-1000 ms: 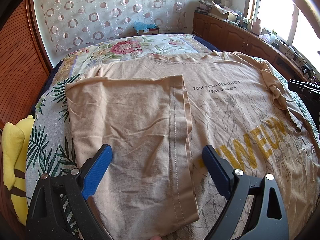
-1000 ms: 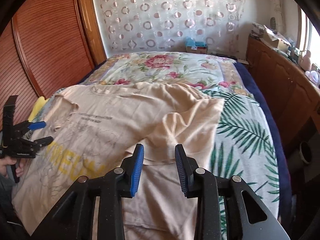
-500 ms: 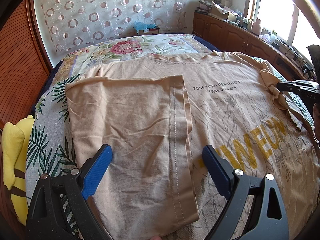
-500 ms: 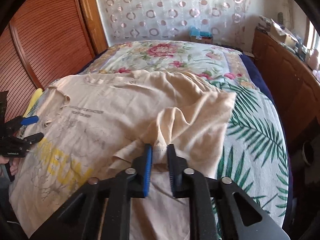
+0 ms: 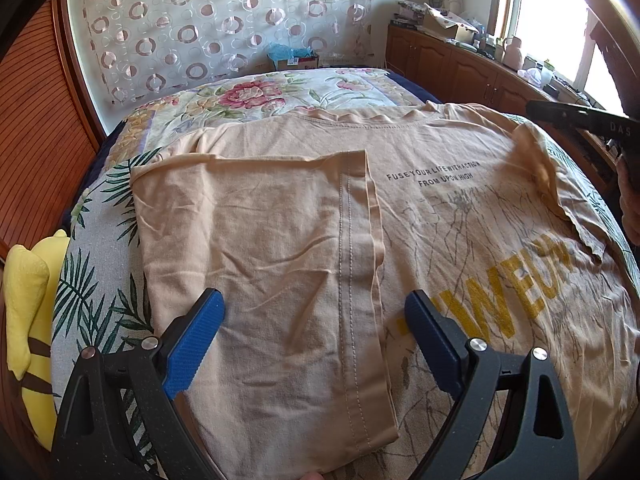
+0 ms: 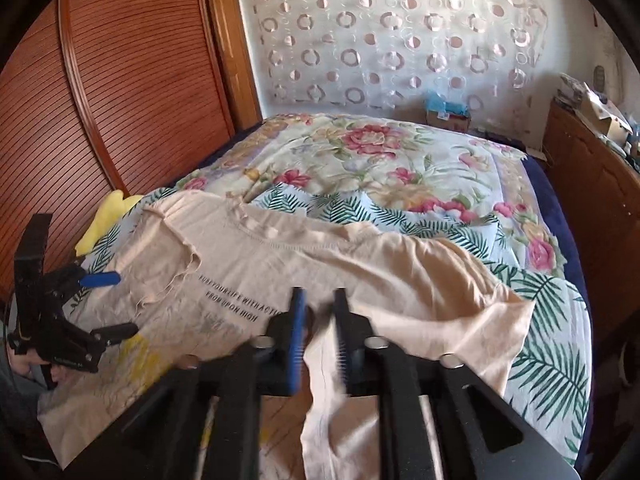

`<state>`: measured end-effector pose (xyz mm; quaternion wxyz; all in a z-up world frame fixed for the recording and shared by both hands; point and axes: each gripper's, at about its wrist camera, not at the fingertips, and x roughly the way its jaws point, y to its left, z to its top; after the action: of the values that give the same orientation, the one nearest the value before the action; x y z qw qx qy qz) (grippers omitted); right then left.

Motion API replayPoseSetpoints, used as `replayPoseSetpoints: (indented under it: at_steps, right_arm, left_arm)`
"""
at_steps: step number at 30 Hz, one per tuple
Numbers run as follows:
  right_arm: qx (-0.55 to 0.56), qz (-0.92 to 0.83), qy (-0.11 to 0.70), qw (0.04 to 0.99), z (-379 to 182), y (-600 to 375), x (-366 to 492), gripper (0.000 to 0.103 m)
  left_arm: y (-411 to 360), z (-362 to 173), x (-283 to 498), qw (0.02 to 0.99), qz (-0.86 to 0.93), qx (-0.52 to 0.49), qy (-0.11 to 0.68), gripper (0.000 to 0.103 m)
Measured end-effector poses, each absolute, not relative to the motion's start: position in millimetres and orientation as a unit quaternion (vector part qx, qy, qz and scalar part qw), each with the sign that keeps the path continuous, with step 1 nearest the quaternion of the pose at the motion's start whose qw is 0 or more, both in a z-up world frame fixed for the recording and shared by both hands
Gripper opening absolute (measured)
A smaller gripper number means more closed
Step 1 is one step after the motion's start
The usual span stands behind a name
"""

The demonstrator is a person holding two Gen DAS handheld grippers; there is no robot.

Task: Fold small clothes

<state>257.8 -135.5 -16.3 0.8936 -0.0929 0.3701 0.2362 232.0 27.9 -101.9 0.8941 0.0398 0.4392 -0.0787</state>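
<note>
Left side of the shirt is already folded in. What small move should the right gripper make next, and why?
Probably carry the right sleeve across toward the printed middle: the right gripper has that cloth between its jaws, which have just been opening, so it may need to re-close first. The left gripper hangs open over the folded flap.

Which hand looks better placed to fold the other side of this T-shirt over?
Right. The right gripper has the unfolded side of the beige T-shirt between its jaws, which have just been opening. The left gripper hangs open over the side already folded in.
</note>
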Motion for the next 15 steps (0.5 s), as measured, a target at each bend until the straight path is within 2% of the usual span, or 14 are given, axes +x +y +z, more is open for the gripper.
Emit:
replayPoseSetpoints:
  at_steps: [1, 2, 12, 15]
  right_arm:
    - [-0.091, 0.229, 0.37, 0.896, -17, -137, 259, 0.041]
    - [-0.086, 0.223, 0.367, 0.899, -16, -142, 260, 0.041]
    - [-0.093, 0.144, 0.385, 0.907, -31, -197, 241, 0.042]
    - [-0.094, 0.115, 0.397, 0.905, -42, -213, 241, 0.042]
  left_arm:
    - [28, -102, 232, 0.894, -0.079, 0.04, 0.439, 0.092]
    - [28, -102, 232, 0.894, -0.079, 0.04, 0.439, 0.092]
    - [28, -102, 232, 0.894, -0.078, 0.04, 0.439, 0.092]
    - [28, -103, 232, 0.894, -0.071, 0.039, 0.441, 0.096]
